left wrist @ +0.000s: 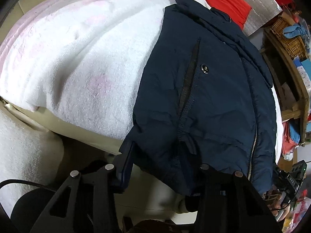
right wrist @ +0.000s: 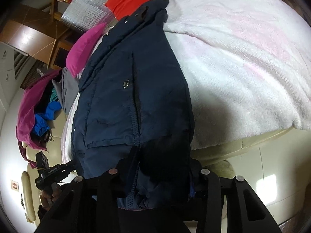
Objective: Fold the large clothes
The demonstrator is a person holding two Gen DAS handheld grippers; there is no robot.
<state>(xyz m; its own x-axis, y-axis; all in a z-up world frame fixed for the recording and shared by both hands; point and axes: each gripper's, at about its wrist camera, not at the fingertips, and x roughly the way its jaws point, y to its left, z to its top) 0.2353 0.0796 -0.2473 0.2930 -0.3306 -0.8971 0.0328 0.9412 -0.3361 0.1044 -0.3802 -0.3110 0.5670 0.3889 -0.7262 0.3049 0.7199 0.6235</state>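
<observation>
A navy padded jacket lies lengthwise on a white and pink fleece blanket, its hem hanging over the near edge. It has a zip, a snap button and a slit pocket. My left gripper is at the hem with fabric draped between its fingers; the right finger is covered. In the right wrist view the same jacket hangs into my right gripper, whose fingers close on the hem's other corner. The blanket spreads to the right.
The blanket covers a cream sofa. A pile of magenta, blue and grey clothes lies to the left of the jacket. Red fabric, silver insulation sheet and a wooden shelf with a wicker basket stand behind.
</observation>
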